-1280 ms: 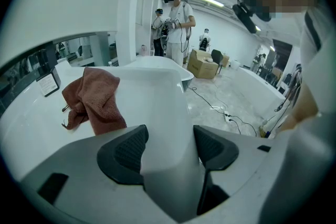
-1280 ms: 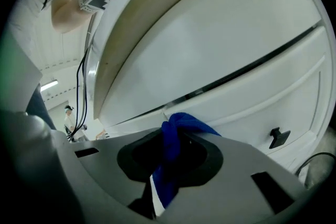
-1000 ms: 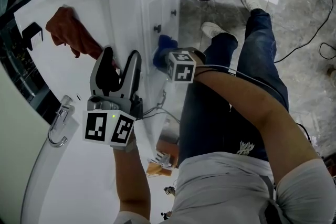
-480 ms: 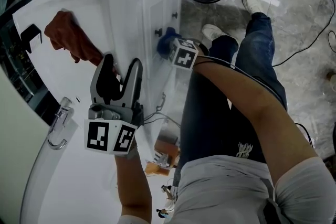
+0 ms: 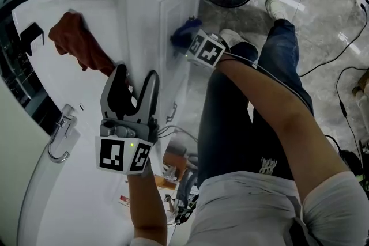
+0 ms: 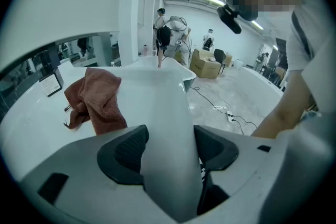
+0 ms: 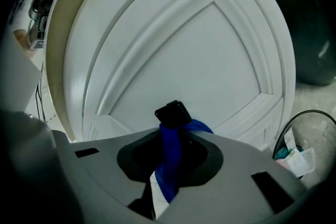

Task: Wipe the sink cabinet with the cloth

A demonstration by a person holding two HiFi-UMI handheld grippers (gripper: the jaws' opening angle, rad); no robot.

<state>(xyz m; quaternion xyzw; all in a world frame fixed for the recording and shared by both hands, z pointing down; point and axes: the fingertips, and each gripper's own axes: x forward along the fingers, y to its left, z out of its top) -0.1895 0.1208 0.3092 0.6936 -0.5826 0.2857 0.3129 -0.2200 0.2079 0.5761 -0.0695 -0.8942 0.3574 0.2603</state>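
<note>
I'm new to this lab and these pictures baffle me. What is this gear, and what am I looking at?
No robot here: a person holds a hand tool with a two-fingered claw in each hand. One picture comes from a camera on their head, looking down; the other two ride on the tools. The left claw is open over the white sink top, where a brown cloth lies. The right claw pinches a blue cloth at the cabinet door.
</note>
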